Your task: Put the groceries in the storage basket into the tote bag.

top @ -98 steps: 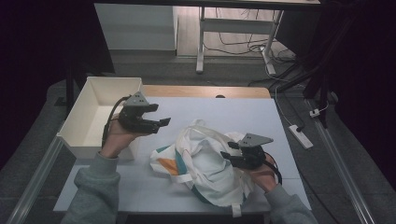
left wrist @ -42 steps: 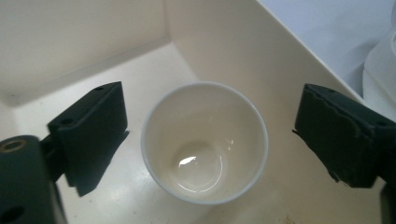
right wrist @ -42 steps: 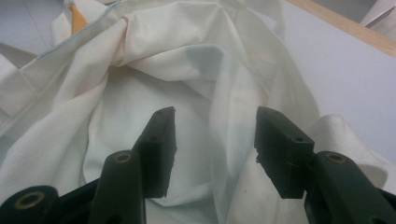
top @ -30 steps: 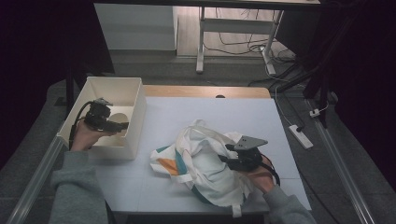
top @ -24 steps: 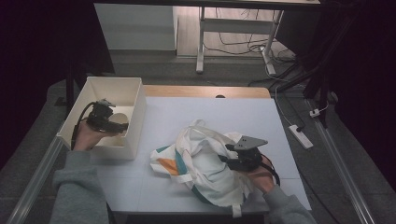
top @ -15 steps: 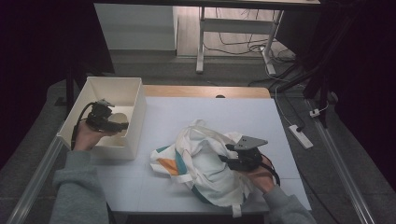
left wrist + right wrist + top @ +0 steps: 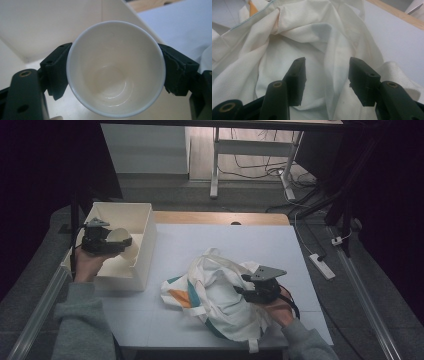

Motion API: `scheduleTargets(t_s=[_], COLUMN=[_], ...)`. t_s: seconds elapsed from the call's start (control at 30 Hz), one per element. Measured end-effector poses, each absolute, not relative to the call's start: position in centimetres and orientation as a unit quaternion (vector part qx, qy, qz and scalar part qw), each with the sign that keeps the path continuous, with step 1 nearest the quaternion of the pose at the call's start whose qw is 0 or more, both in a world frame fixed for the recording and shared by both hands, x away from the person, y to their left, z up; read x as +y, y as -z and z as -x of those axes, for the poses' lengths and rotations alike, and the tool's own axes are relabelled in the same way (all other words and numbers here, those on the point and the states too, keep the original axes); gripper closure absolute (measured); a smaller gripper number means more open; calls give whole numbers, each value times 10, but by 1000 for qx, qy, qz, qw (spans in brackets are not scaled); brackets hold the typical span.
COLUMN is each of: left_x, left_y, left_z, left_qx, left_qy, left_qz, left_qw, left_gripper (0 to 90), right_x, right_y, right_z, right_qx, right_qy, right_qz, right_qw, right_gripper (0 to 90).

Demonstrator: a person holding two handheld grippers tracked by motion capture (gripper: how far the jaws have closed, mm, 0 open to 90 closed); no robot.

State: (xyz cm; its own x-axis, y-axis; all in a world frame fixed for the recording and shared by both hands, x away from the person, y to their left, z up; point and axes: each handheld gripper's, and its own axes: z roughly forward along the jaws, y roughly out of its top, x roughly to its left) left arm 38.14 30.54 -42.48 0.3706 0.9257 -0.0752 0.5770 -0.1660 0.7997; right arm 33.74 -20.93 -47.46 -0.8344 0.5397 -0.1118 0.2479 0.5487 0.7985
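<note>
A white paper cup (image 7: 115, 67) sits between my left gripper's (image 7: 117, 71) black jaws, mouth toward the camera; the jaws have just been closing and now press on its sides. In the high view that left gripper (image 7: 119, 241) holds the cup (image 7: 118, 236) over the open white box (image 7: 146, 251) at the table's left. A cream tote bag (image 7: 215, 292) with orange and teal patches lies crumpled in the middle of the table. My right gripper (image 7: 246, 291) rests on the bag's right side. Its jaws (image 7: 327, 75) stand apart over the bag's cloth (image 7: 299, 37), pinching nothing.
The pale blue table top (image 7: 250, 240) has a wooden strip (image 7: 220, 217) along its far edge. Metal rails run down both sides. A white power strip (image 7: 322, 266) and cables lie on the floor at the right, with a desk frame (image 7: 215, 165) beyond.
My left gripper went from beside the box into it, closed on the cup and has risen a little with it. The right gripper and the bag have stayed put.
</note>
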Motion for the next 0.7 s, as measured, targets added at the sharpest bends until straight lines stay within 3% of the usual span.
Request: scheduleTargets(t_s=[0.4,0.7], left_x=[303,293], left_y=[395,376], left_z=[-360,-345], left_qx=[500,479], left_qy=[-246,-280], left_qz=[-677,-656], left_qw=[481,511], left_gripper=[198,199], right_x=[-209,-209], right_y=[475,475], right_z=[-337,-337], right_qx=[862,862], right_qy=[-417,-417], right_qz=[-227,-226], right_qw=[176,177], right_gripper=[482,479])
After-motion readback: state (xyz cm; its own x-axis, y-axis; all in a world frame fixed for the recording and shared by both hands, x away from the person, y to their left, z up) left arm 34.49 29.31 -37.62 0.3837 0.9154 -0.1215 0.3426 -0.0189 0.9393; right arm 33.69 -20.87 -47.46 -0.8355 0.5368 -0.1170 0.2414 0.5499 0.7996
